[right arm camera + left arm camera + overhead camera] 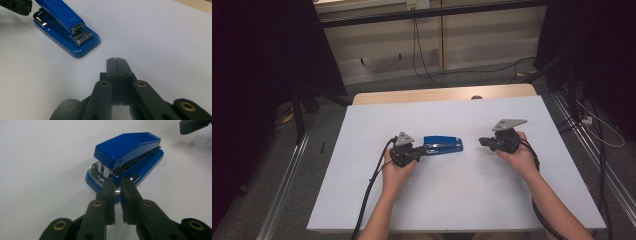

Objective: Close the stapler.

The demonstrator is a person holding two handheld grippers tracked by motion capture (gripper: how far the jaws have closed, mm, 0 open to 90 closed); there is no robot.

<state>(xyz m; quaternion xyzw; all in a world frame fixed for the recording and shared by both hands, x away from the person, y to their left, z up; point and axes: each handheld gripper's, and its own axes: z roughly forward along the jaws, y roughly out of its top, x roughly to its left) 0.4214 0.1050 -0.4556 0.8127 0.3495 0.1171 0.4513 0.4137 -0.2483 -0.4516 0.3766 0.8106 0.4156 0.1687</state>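
A blue stapler (443, 144) lies flat on the white table cover, near its middle, its length running left to right. My left gripper (426, 149) rests right at the stapler's left end. In the left gripper view the stapler (127, 150) lies just past my left gripper (118, 181), whose jaws stand a narrow gap apart with nothing between them. My right gripper (482, 142) sits a short way right of the stapler, pointing at it. In the right gripper view its jaws (116, 59) are pressed together and empty, and the stapler's (62, 15) metal mouth faces them.
The white cover (462, 200) spreads over a wooden table (437, 94) whose far edge shows behind it. Black cables trail from both grippers toward the near edge. Dark stands and floor rails flank the table on both sides.
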